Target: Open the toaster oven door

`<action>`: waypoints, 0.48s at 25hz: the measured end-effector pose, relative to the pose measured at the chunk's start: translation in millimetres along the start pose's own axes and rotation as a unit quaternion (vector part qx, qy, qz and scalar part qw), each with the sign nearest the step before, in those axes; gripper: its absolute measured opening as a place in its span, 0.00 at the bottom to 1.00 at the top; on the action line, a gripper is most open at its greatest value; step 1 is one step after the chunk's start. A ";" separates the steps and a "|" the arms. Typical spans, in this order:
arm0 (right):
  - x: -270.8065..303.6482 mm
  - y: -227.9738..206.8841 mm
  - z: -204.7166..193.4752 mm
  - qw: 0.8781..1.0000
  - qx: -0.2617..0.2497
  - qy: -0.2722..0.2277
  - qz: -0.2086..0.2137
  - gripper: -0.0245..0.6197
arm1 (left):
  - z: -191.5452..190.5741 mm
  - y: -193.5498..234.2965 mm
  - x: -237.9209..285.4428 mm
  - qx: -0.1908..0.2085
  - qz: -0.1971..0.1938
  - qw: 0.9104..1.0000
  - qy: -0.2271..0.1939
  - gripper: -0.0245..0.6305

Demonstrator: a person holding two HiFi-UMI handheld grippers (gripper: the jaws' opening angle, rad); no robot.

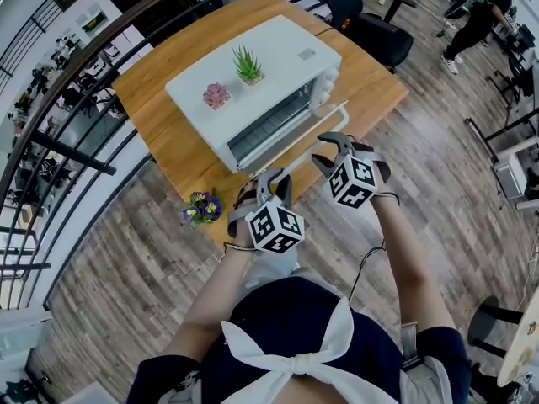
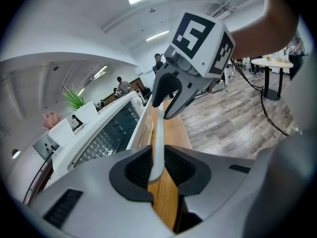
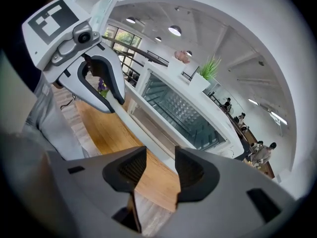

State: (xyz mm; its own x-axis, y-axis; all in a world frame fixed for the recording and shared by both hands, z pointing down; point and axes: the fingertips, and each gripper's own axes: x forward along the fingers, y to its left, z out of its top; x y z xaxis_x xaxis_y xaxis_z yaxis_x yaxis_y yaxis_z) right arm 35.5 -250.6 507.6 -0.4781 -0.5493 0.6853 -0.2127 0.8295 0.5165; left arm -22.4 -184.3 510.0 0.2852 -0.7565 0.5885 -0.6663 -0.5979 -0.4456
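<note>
A white toaster oven (image 1: 253,82) stands on a wooden table (image 1: 168,146) with its glass door facing me. Its long white door handle (image 1: 295,135) runs along the front. My left gripper (image 1: 271,181) is at the handle's near-left end. In the left gripper view the handle (image 2: 157,133) runs between the pads, which press on it, so the left gripper (image 2: 157,165) is shut on it. My right gripper (image 1: 328,147) is at the handle's right end; its fingers (image 2: 166,100) straddle the bar. In its own view the right gripper (image 3: 161,170) is open, with only table wood between the pads.
A pink succulent (image 1: 216,96) and a green plant (image 1: 248,66) stand on top of the oven. Purple flowers (image 1: 202,207) sit at the table's near edge. A dark railing (image 1: 76,150) curves along the left. An office chair (image 1: 370,23) and a person (image 1: 480,15) are beyond the table.
</note>
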 end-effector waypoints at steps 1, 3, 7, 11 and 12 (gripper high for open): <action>-0.3 0.6 -0.6 1.000 -0.007 0.003 -0.001 0.33 | -0.1 -1.2 0.1 0.001 0.001 1.000 0.000 0.17; -1.6 1.9 -1.3 1.000 -0.011 0.008 0.002 0.32 | -0.3 -2.9 -0.4 0.004 0.003 1.000 0.001 0.17; -7.3 1.2 3.1 1.000 -0.004 0.002 0.003 0.30 | -0.8 -5.1 -1.1 0.007 0.004 1.000 0.001 0.17; -9.7 -2.3 9.4 1.000 -0.010 -0.007 -0.001 0.30 | -1.4 -8.7 0.6 0.007 0.005 1.000 0.003 0.17; -9.0 -2.7 10.8 1.000 -0.013 -0.008 -0.002 0.30 | -1.9 -9.7 1.3 0.007 0.005 1.000 0.004 0.17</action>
State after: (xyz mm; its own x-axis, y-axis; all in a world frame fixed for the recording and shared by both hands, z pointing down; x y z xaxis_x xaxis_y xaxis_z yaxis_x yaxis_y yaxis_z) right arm 31.2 -246.9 494.5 -0.4912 -0.5513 0.6743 -0.1936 0.8239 0.5326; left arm -16.9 -178.9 516.5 0.2727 -0.7605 0.5893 -0.6592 -0.5938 -0.4613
